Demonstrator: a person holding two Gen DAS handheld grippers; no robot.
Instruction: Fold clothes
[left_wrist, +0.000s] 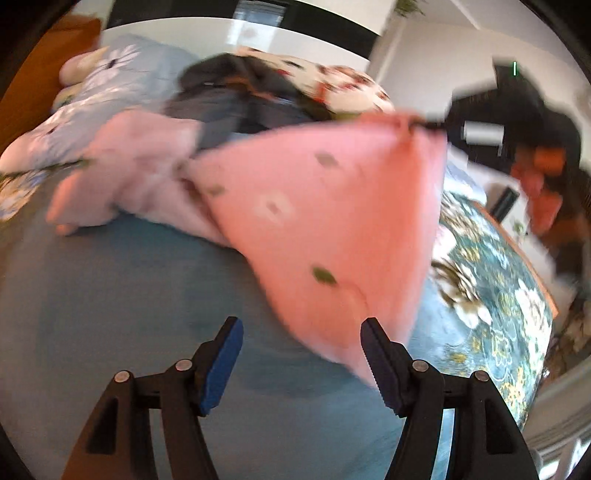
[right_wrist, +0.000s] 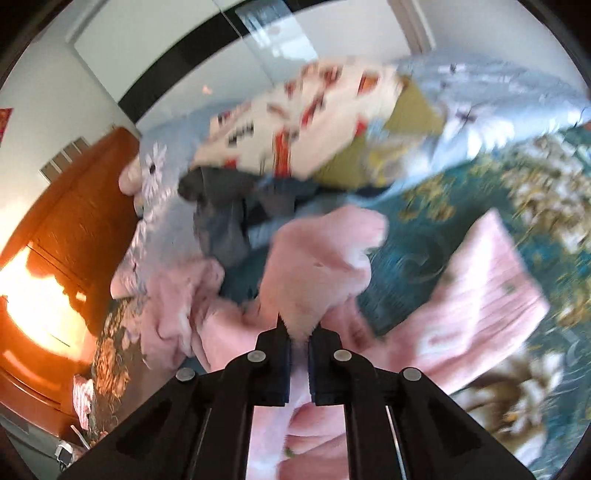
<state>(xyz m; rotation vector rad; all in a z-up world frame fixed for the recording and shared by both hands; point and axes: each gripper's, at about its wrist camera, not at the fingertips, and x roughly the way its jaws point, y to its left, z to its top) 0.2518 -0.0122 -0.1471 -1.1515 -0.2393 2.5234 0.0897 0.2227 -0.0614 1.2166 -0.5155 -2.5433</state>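
A pink garment with small green and white prints (left_wrist: 325, 221) is lifted by one corner over the bed, hanging like a taut sheet. My right gripper (left_wrist: 436, 125) holds that top corner, seen at the upper right of the left wrist view. In the right wrist view the right gripper (right_wrist: 298, 332) is shut on the pink garment (right_wrist: 317, 266), with pink cloth bunched between and below its fingers. My left gripper (left_wrist: 301, 332) is open and empty, just below the garment's hanging lower edge, over the teal bedsheet (left_wrist: 129, 314).
A pile of other clothes lies at the back of the bed: a light blue flowered piece (left_wrist: 110, 81), dark grey clothes (left_wrist: 236, 99) and a cream patterned piece (left_wrist: 340, 88). A teal flowered bedspread (left_wrist: 491, 295) covers the right side. A wooden headboard (right_wrist: 74, 221) stands left.
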